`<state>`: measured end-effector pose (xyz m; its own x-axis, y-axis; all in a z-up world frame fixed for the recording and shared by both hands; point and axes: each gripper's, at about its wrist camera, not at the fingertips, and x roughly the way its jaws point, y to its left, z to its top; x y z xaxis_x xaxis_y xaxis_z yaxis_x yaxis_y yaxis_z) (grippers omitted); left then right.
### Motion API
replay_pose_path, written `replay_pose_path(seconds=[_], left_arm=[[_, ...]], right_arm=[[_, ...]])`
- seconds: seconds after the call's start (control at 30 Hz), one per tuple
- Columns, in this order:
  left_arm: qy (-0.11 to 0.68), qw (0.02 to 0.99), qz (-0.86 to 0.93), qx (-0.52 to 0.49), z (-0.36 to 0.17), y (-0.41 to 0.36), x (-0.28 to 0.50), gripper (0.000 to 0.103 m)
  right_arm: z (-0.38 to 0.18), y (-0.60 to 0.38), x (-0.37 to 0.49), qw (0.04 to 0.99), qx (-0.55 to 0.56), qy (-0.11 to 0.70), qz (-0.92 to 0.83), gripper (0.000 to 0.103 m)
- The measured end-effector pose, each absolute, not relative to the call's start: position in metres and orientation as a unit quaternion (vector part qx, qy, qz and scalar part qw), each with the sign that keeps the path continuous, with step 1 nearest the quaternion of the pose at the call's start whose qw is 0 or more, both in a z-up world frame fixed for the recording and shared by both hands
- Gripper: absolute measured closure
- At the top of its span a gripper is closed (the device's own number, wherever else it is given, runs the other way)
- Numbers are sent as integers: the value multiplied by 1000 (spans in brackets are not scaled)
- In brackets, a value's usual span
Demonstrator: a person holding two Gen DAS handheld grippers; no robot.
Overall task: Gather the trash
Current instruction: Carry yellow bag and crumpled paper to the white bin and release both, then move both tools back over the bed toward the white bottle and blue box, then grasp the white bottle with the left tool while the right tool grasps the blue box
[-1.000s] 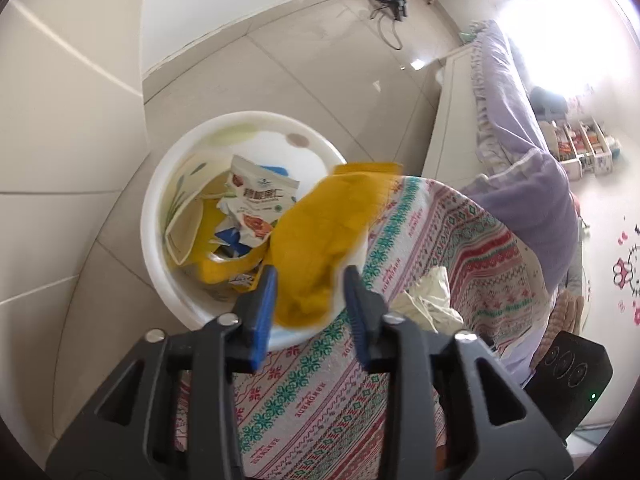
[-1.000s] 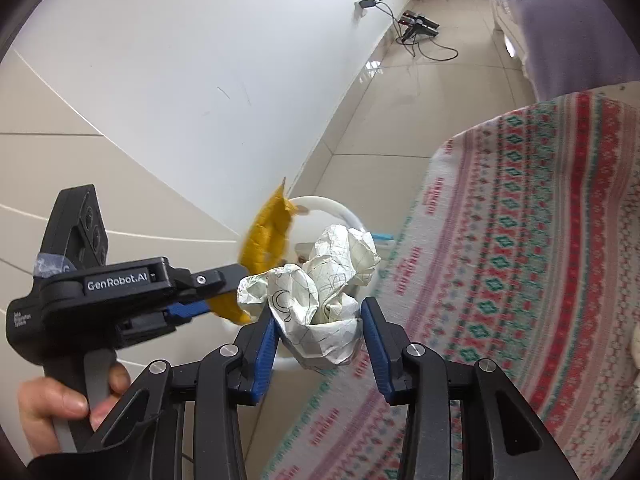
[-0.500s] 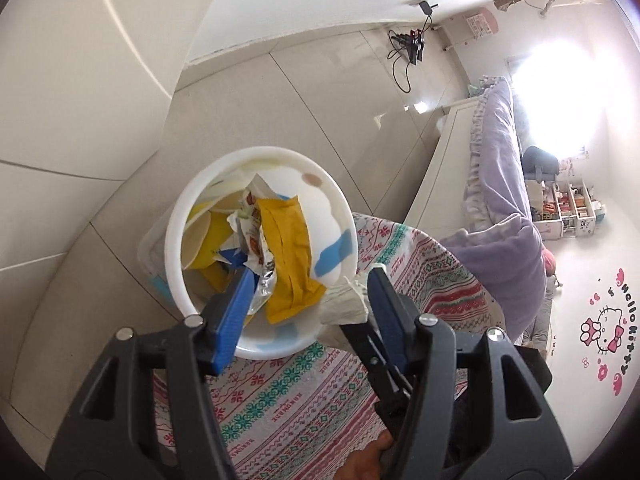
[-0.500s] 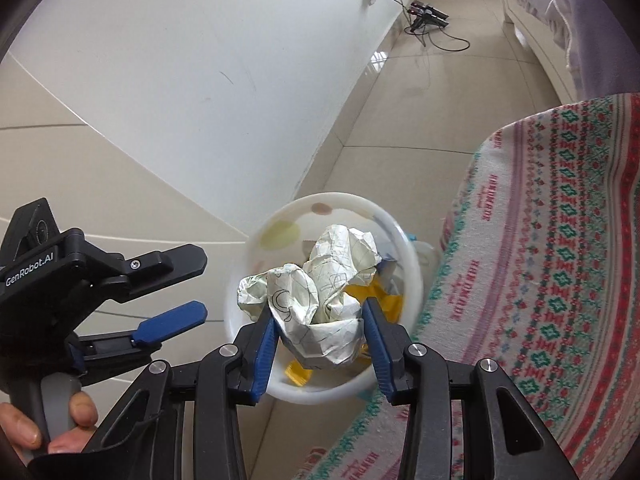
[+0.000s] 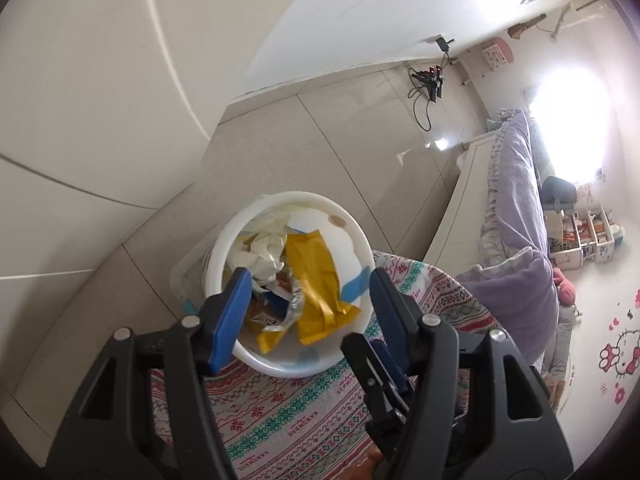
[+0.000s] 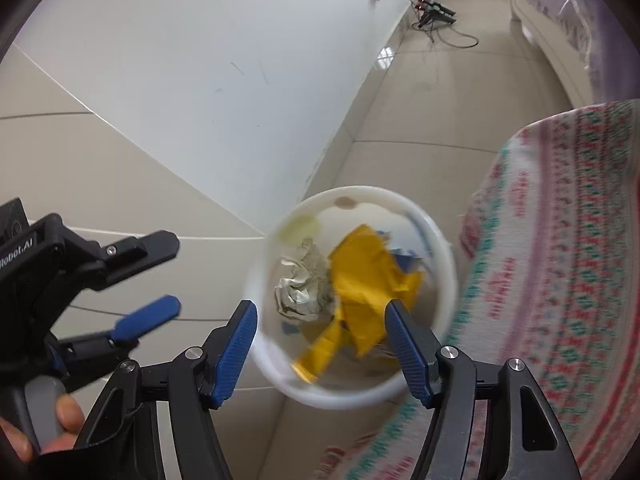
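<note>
Right gripper [image 6: 322, 346] fingers spread wide, nothing between them. It had the crumpled paper ball [image 6: 302, 286] clamped half a second ago; the ball now lies in the white bin [image 6: 448, 276] beside the yellow wrapper [image 6: 368, 280]. Left gripper [image 5: 306, 314] also wide apart and empty, above the bin [image 5: 224, 240], same as before. The bin sits on the floor against the patterned cloth [image 5: 288, 412].
</note>
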<state>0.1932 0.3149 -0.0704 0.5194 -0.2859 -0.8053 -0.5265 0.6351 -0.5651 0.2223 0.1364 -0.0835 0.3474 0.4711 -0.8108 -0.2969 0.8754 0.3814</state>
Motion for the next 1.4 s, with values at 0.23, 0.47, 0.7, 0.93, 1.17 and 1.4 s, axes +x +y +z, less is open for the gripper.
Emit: replay_pose_path(seconds=[0.23,0.47,0.7,0.93,1.17,1.4], left_arm=[[495,782,37,-376,-57,263,199,41],[509,805,-27,-302,-41,175,201,41],[531,819,-153,-155,-24,64,203,41],[555,790,-247,-84,-31,-23,202,40],[566,777,-274,-9,-48,-94,204,40],[570,771,-283,23,-66,-126,217,40]], right_arm=[[-57,70,202,837,73,505,196,35],[-25,-11,187,852,58,504,131,35],[18,-122,169,867,93,483,78,31],[19,-242,158,865,163,475,-26,27],[-21,-321,154,814,272,506,-84,27],[-50,-346,153,773,360,518,-71,27]])
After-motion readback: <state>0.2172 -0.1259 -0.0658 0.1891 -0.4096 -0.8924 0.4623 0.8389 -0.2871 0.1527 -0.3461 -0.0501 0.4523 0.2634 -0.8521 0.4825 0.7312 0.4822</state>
